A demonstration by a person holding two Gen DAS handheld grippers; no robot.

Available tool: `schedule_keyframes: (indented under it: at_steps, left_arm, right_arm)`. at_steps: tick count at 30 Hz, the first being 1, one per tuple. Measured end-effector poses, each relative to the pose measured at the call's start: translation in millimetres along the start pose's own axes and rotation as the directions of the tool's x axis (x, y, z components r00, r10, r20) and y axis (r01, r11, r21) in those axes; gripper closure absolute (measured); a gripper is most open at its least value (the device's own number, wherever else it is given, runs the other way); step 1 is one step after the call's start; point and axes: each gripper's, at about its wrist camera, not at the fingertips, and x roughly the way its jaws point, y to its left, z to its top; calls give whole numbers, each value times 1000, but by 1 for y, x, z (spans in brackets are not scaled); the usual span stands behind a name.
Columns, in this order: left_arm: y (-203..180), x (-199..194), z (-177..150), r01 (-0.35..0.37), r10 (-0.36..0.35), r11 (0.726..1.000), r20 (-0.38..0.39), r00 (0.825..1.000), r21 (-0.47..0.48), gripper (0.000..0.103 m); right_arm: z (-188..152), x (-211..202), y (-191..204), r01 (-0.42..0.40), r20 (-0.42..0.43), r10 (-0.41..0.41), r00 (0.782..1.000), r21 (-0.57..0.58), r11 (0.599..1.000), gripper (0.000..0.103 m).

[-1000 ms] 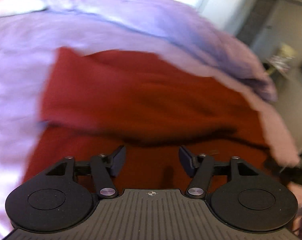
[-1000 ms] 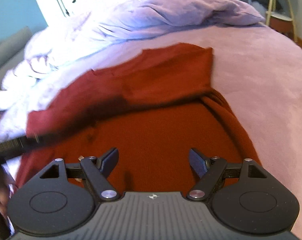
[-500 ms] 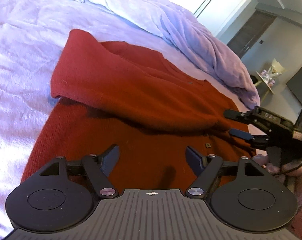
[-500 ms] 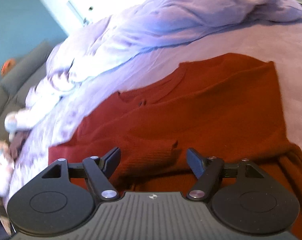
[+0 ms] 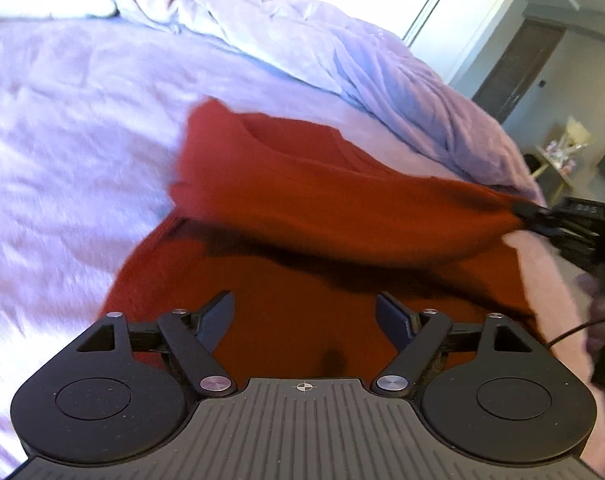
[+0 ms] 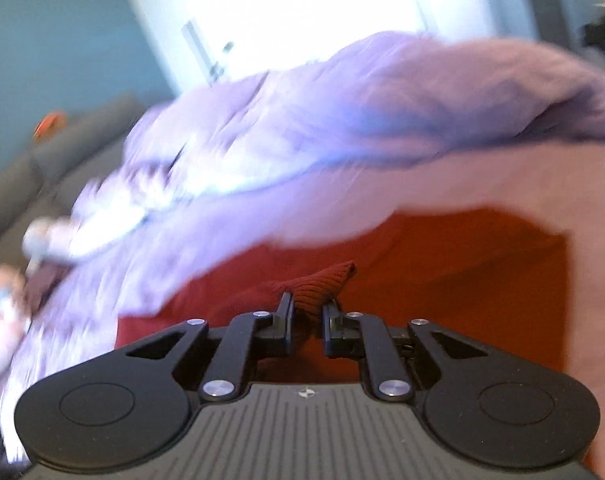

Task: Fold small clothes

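Closing now on a bunched corner of the red sweater (image 6: 322,280): right hand-held gripper (image 6: 307,312), wide apart half a second ago, jaws narrowed with knit pinched between them. From the left wrist view, same gripper (image 5: 530,214) at the sweater's right edge, cloth drawn taut and lifted off the layer beneath, a dark shadow under the raised fold. Probably the start of the next fold, corner to be carried across the body of the garment.

Left hand-held gripper (image 5: 304,316) opening, jaws wide, nothing between them, hovering over the sweater's near part, not touching as far as can be told.

Sweater spread on the lilac bed (image 5: 62,120), upper part already doubled over the lower. Beyond the sweater, a rumpled duvet (image 5: 342,60) heaped well clear. Right of the sweater, past the bed, a small side table (image 5: 558,156). Nothing lying on the sweater to block the fold; only loose cloth liable to slip or wrinkle
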Motion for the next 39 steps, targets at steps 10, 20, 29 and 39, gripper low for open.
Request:
schedule_keyframes:
  at_steps: [10,20,29,39]
  left_arm:
    - [2,14,7,-73,73,997,-13,997,-28,17]
    - [6,17,9,-107,106,994,-17,994,-34,15]
    - [6,20,13,-146,145,989,-13,989,-34,15]
    - [5,9,16,-154,154,988,-22,988,-25,15]
  right_arm:
    - [-10,7,-74,195,-113,-178,978,164,967,56]
    - [-22,25,-66,141,-145,-126,981,100,985,78]
    - [-11,-2,-28,340,48,-338,940,-214,916,102]
    - [-21,15,-79,521,-46,-535,844,-171,836,103]
